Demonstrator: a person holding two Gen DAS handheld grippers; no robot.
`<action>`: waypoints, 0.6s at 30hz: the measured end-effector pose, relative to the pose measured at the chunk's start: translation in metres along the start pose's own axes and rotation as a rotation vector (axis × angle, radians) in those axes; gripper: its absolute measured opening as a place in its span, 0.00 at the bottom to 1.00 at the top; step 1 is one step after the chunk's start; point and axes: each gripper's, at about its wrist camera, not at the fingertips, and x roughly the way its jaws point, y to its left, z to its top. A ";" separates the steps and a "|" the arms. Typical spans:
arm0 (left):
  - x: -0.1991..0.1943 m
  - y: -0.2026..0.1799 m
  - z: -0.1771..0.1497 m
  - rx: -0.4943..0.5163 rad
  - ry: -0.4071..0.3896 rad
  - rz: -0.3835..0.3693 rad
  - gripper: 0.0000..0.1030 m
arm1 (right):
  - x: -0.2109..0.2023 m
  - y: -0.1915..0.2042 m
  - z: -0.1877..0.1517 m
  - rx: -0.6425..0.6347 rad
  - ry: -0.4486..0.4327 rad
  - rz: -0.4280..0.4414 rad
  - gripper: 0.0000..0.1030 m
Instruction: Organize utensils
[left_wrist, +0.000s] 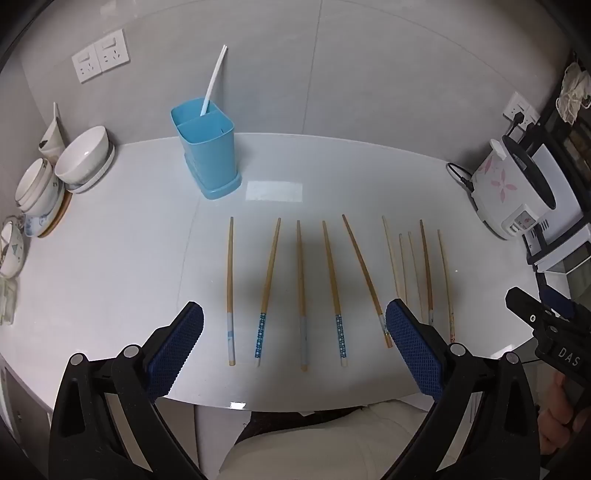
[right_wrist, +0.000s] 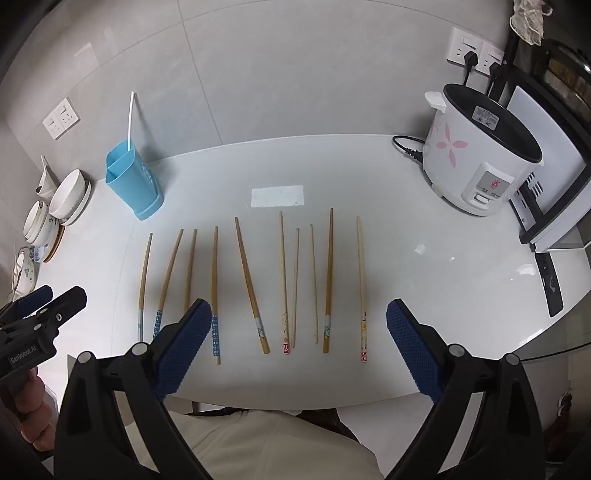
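One white straw (left_wrist: 213, 81) in blue holder's (left_wrist: 207, 147) rear compartment, upper left; front compartment empty; both grippers (left_wrist: 293, 345) (right_wrist: 295, 347) released.

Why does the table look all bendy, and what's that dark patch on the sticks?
Left wrist view: the fisheye lens bows the white table into a curve and darkens the picture's corners; a soft shadow falls across the middle chopsticks. Right wrist view: the same bending, the rice cooker leans, and small glare spots shine on the tabletop at the right.

Home kitchen: rice cooker (right_wrist: 480, 155), stacked bowls (left_wrist: 83, 157), tiled wall with sockets (left_wrist: 100, 61).
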 end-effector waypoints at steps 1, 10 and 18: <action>0.000 0.000 0.000 0.001 -0.002 0.002 0.94 | 0.000 -0.001 0.001 -0.002 0.003 -0.004 0.89; 0.002 -0.005 -0.002 0.001 -0.001 0.003 0.94 | 0.002 -0.002 0.000 -0.016 0.006 0.003 0.89; 0.003 -0.006 -0.003 -0.013 0.000 0.014 0.94 | 0.004 -0.003 -0.001 -0.002 0.024 0.014 0.89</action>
